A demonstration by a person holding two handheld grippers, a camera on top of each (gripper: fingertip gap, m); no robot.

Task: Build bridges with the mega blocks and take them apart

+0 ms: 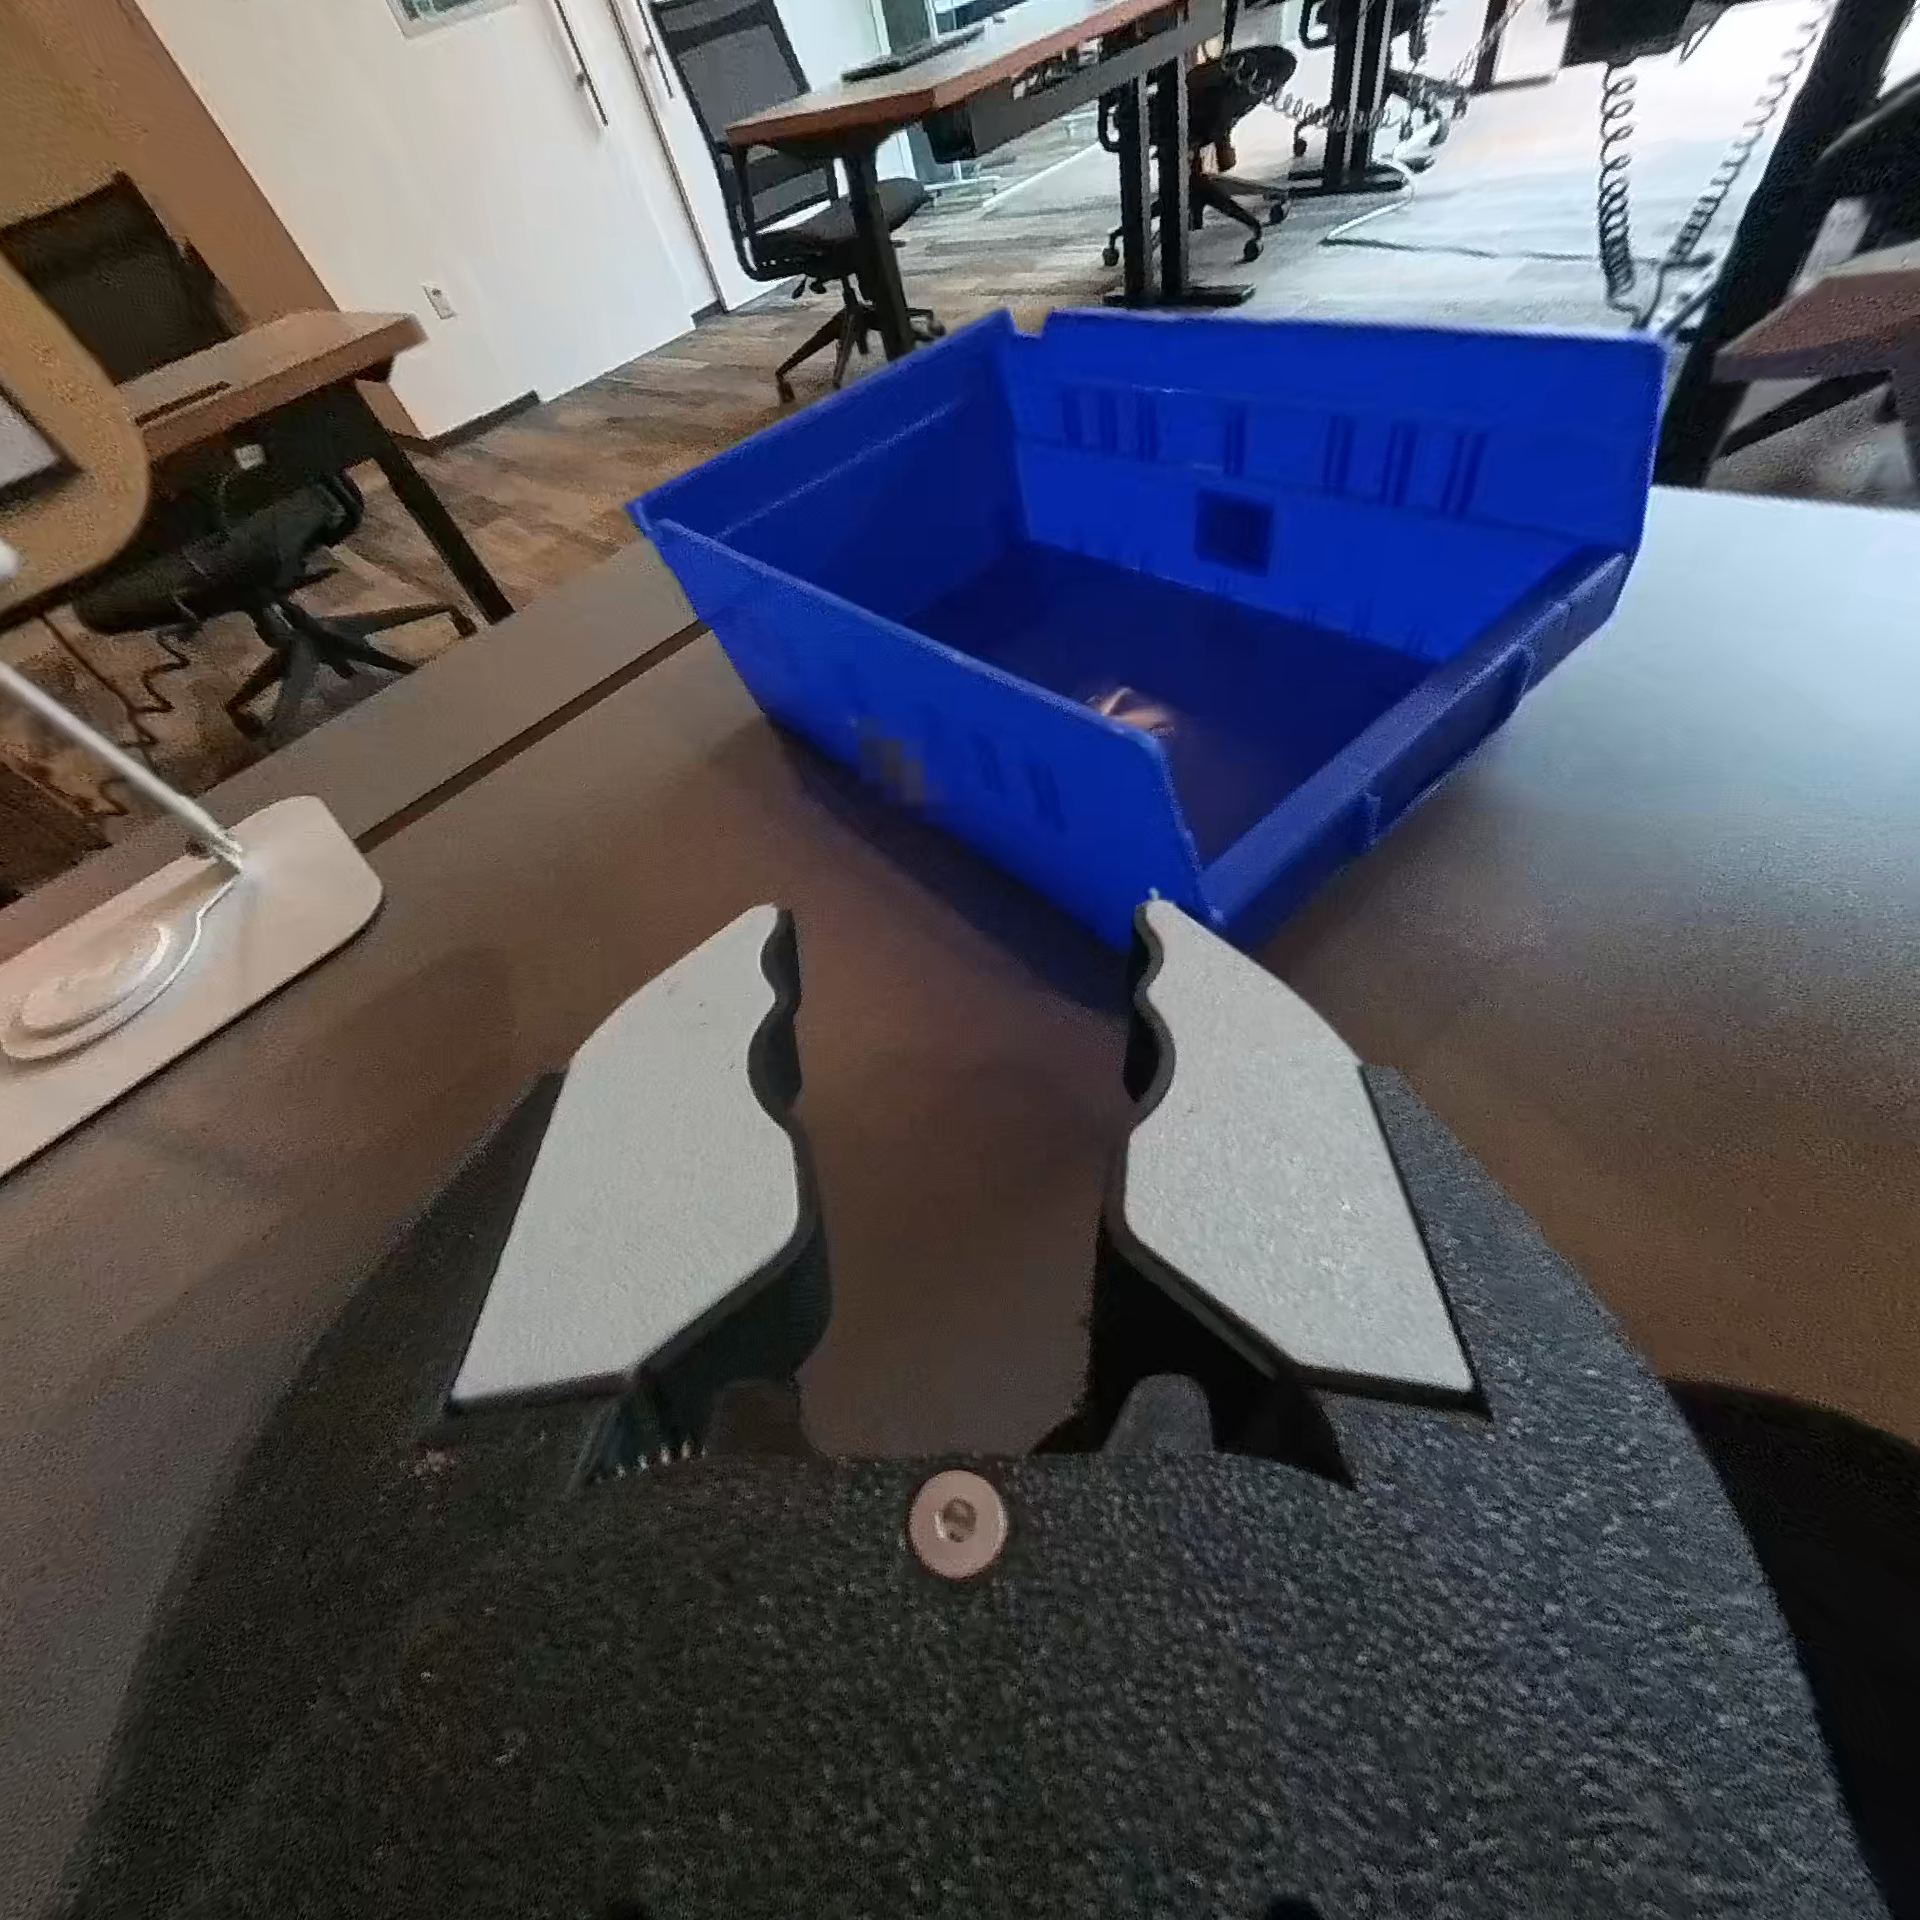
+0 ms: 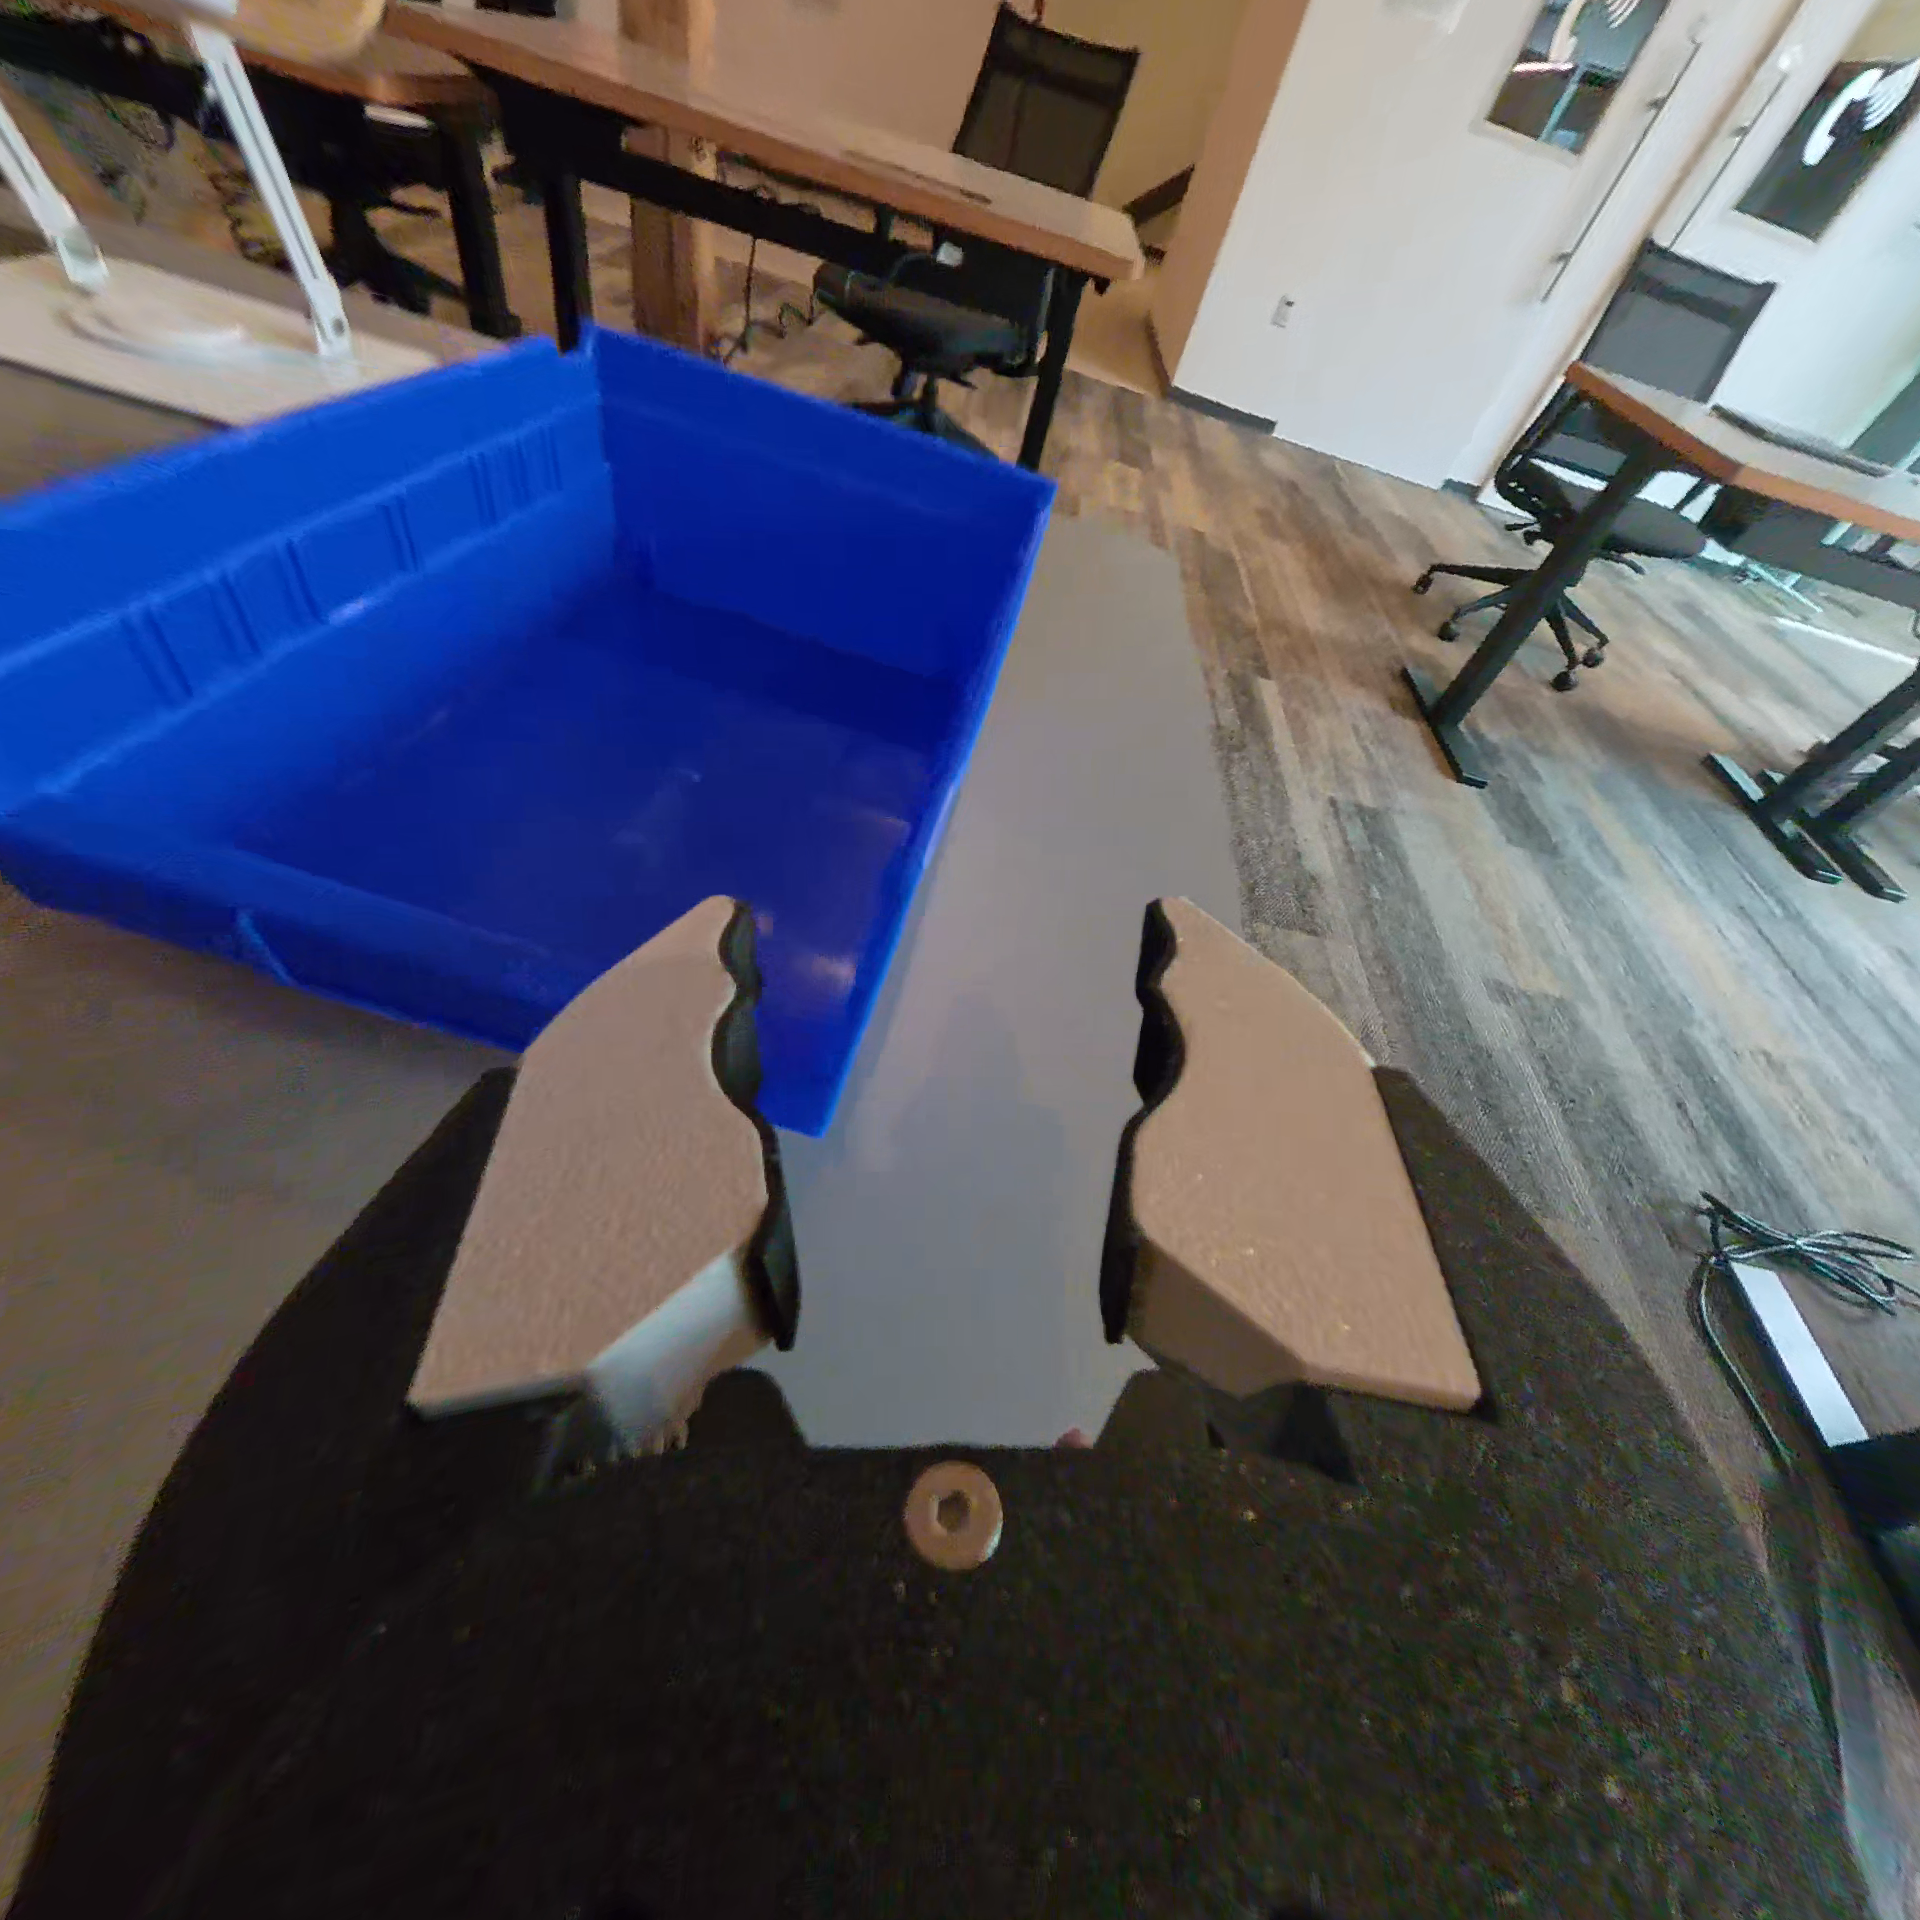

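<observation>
The left gripper [image 1: 961, 925] hangs over the dark table [image 1: 1558, 1039] with its jaws spread and nothing between them. The right gripper [image 2: 940, 914] is likewise spread and empty, near the table's right edge. Just past both sits a blue bin [image 1: 935, 665], close to the far edge; something blurred and orange-brown lies on its floor in the left view. No blocks can be made out. Beyond stand office desks [image 1: 935, 94] and chairs [image 2: 935, 322].

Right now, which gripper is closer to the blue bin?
Right, I think. The right gripper hangs at the blue bin's near corner, one fingertip overlapping it; the left gripper stops short of the corner, over table.
</observation>
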